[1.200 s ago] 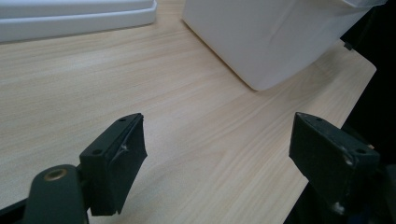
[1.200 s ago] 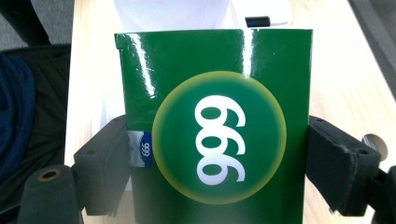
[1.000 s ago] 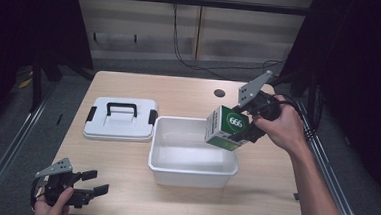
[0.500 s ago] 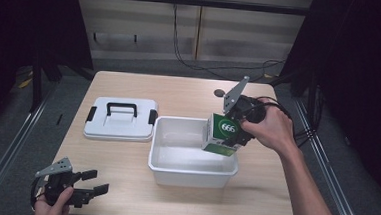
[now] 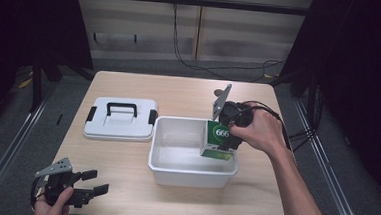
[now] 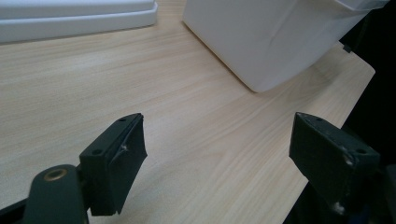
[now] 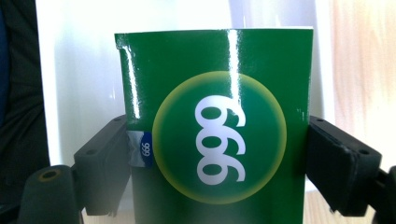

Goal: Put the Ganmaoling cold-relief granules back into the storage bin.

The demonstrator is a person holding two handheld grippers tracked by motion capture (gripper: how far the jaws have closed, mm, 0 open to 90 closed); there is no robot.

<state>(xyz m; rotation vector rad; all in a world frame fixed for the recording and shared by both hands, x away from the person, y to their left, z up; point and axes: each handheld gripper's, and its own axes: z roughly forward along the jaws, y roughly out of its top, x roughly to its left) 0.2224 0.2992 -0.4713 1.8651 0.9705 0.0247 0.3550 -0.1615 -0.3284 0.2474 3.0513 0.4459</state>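
Two jaws of the right gripper pinch a green box marked 999, inside the white tub's right end. Left gripper gapes empty over the table's near-left corner; white lid lies beside the tub.

Each hand holds a black gripper with two jaws. The left gripper has a grey three-cornered plate on top and a black cable in a loop beside the hand. In the left gripper view its jaws are black blocks with small screw holes and worn, scratched edges, and a brass-coloured ring sits in the body at the lower left. The right gripper has the same grey plate and black cables behind the right hand. The forearms are bare, with no sleeves.
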